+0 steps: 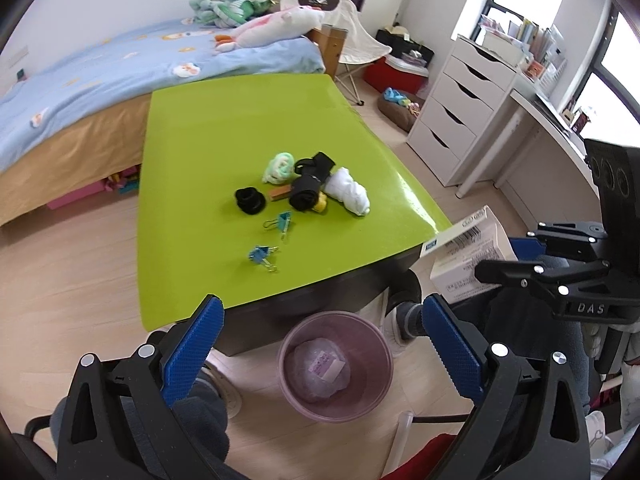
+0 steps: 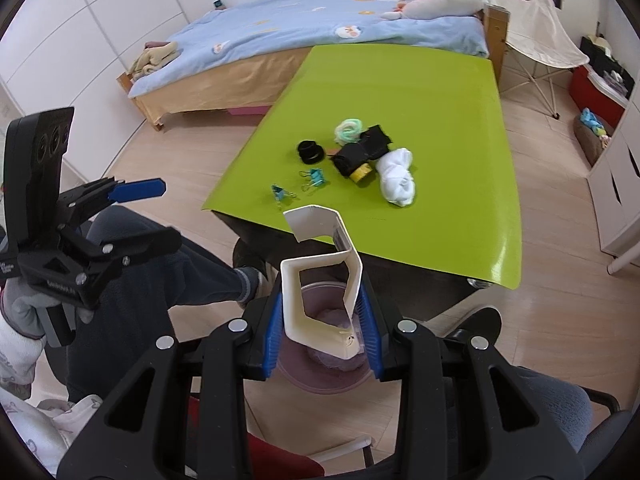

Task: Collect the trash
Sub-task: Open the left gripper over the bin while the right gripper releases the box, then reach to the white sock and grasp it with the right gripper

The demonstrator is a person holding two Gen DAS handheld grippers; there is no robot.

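My right gripper [image 2: 322, 332] clamps crushed white cardboard box [image 2: 320, 280] above pink plastic bin [image 1: 336, 364]; my left gripper [image 1: 320, 344] gapes, empty.

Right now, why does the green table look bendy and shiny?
In both wrist views the fisheye lens curves the green table edges; window light glares on its right edge in the left wrist view and near its corner in the right wrist view.

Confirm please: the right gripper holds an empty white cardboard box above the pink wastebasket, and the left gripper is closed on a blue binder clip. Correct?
Not entirely. In the left wrist view, the left gripper is open and empty. The right gripper does hold the empty white cardboard box above the pink wastebasket.
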